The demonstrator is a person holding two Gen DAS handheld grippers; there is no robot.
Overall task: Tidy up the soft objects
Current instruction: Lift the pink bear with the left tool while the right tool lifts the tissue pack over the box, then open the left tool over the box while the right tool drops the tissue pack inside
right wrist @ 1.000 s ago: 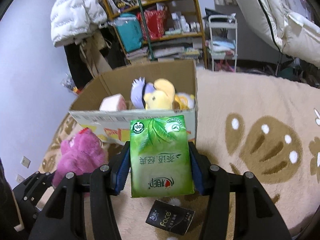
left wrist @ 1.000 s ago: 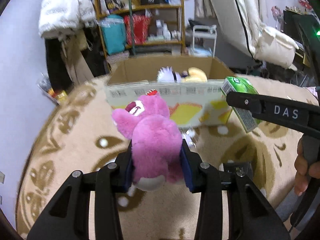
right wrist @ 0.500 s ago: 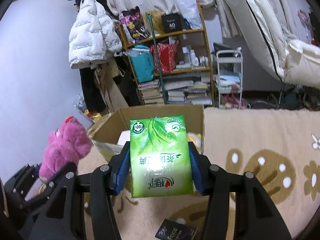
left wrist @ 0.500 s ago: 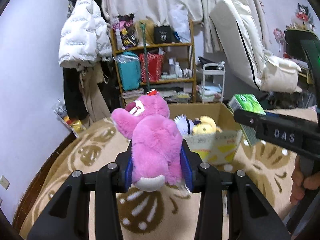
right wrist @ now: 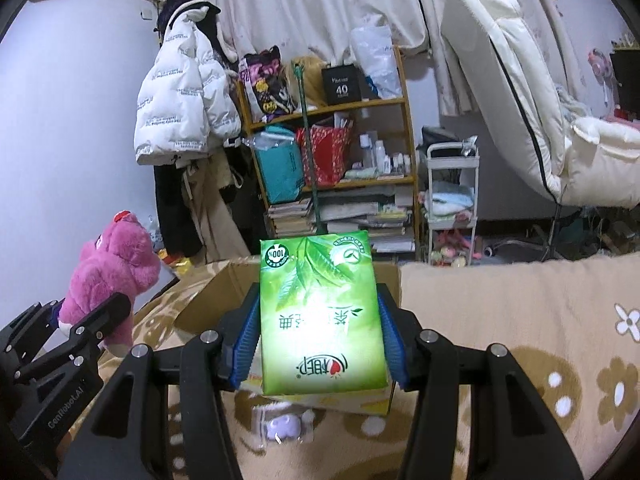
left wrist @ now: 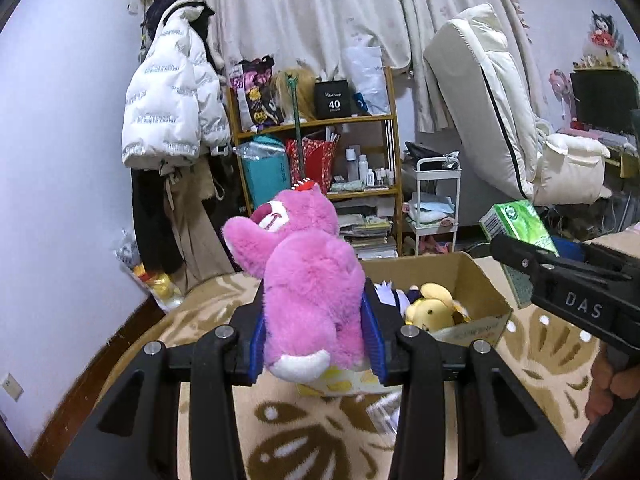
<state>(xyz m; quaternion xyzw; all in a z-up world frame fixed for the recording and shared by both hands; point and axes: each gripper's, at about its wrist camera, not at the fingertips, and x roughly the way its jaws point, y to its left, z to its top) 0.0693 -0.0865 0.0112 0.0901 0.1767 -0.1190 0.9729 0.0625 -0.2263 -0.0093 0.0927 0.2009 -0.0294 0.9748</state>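
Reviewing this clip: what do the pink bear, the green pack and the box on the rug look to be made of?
Pink bear: fuzzy plush fabric; the pile is visible and it bulges between the left gripper pads.
Green pack: glossy plastic film, probably a tissue pack; glare and soft corners in the right gripper.
Box: brown corrugated cardboard, matte, with folded flaps.

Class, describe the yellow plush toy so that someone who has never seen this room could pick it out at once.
Find the open cardboard box on the beige patterned rug, below the wooden shelf. The yellow plush toy lies inside it, beside a purple and white toy; it is the only yellow one.
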